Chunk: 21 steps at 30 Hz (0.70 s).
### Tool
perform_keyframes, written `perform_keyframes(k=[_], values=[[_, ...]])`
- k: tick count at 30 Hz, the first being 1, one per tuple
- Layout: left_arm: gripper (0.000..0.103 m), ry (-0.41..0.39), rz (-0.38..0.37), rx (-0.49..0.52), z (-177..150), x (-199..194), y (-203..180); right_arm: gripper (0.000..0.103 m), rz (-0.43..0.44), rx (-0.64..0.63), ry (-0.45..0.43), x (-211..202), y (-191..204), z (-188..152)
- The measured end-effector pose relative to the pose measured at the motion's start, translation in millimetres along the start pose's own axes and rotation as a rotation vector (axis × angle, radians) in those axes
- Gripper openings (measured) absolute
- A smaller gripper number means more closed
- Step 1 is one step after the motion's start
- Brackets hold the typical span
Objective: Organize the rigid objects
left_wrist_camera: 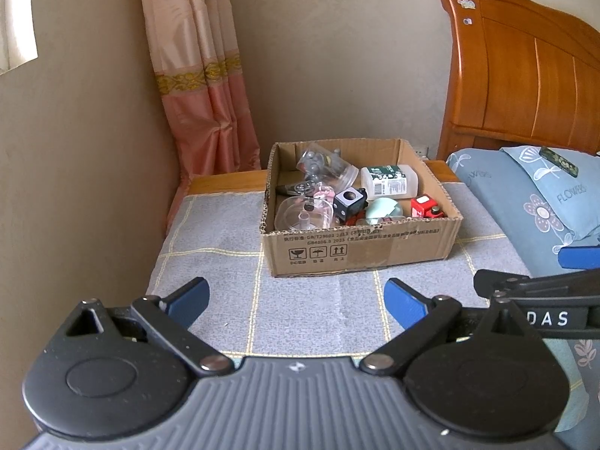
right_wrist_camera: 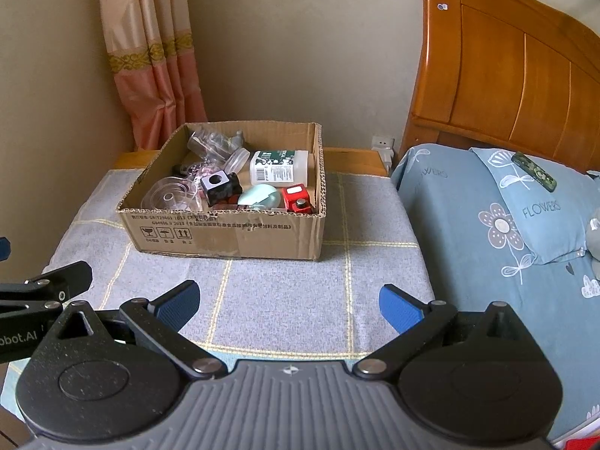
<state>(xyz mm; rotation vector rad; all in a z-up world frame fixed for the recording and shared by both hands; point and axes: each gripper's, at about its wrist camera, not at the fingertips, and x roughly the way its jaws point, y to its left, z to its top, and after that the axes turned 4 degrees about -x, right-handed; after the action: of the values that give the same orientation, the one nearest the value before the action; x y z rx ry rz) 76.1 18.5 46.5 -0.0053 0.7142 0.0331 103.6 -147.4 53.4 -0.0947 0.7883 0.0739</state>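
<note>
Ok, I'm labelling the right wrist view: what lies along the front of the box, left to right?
Inside the cardboard box, left to right: clear round dish → black cube → mint green lidded item → red block.

Brown cardboard box (right_wrist_camera: pixel 225 232) with black printing, sitting on a grey cloth (right_wrist_camera: pixel 281 300) crossed by yellow grid lines. Inside: a red block (right_wrist_camera: pixel 298 197), a black-and-white cube (right_wrist_camera: pixel 219 183), a mint-green round piece (right_wrist_camera: pixel 258 195). Blue pads on the right tool (right_wrist_camera: pixel 288 305), light-blue flowered pillow (right_wrist_camera: pixel 525 206), peach-and-pink curtain (right_wrist_camera: pixel 150 56) with a gold band.
</note>
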Motion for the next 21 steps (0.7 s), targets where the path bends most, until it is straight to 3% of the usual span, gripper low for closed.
perform_keyframes(k=[21], values=[[0.099,0.001,0.000,-0.002,0.9,-1.4,-0.5,0.103,0.002,-0.001,-0.003,-1.9,-0.9,0.5]])
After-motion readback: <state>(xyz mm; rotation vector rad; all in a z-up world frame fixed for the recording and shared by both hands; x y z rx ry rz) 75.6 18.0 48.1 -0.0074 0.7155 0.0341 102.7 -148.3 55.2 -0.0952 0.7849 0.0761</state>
